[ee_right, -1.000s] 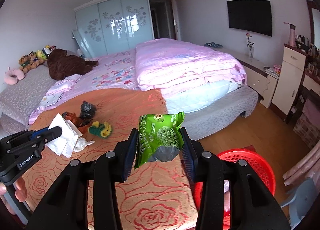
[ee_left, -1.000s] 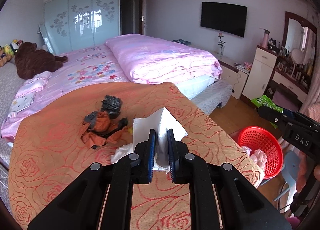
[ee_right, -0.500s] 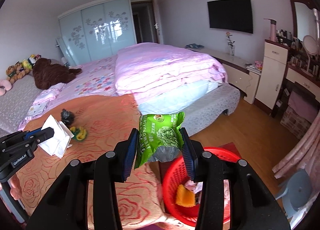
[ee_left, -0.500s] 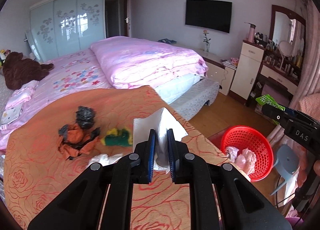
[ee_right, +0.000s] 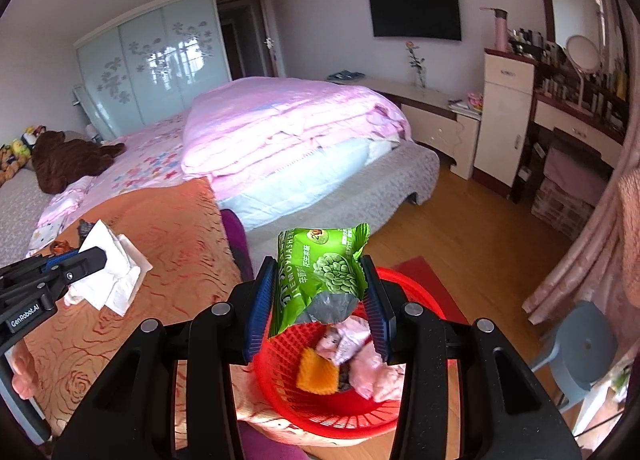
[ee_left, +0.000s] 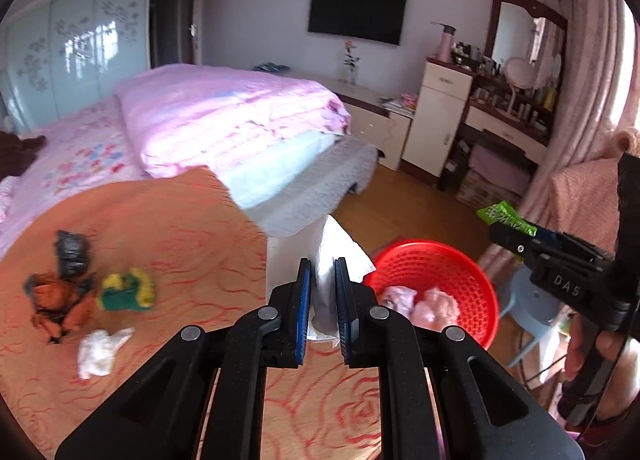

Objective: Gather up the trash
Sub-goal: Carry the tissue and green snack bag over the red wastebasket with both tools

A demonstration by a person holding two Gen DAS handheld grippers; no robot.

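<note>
My left gripper [ee_left: 322,266] is shut on a white tissue [ee_left: 332,248] and holds it above the edge of the orange blanket [ee_left: 192,236], left of the red basket [ee_left: 460,264]. My right gripper [ee_right: 319,266] is shut on a green snack wrapper [ee_right: 320,272] directly above the red basket [ee_right: 288,388]. It also shows in the left wrist view [ee_left: 505,217]. The left gripper with the tissue [ee_right: 108,272] shows in the right wrist view. On the blanket lie a crumpled tissue [ee_left: 98,348], a yellow-green wrapper [ee_left: 128,290], orange scraps [ee_left: 56,302] and a black bag [ee_left: 71,254].
The basket holds pink and orange trash [ee_right: 352,364]. It stands on the wooden floor [ee_right: 472,236] beside the bed. A grey-blue stool [ee_right: 580,348] stands to its right. A pink quilt [ee_right: 288,128] lies on the bed, a dresser [ee_right: 508,116] behind.
Both grippers have swung to the right towards the red basket. The right gripper with the green wrapper now hangs over it. The left still holds its tissue.
</note>
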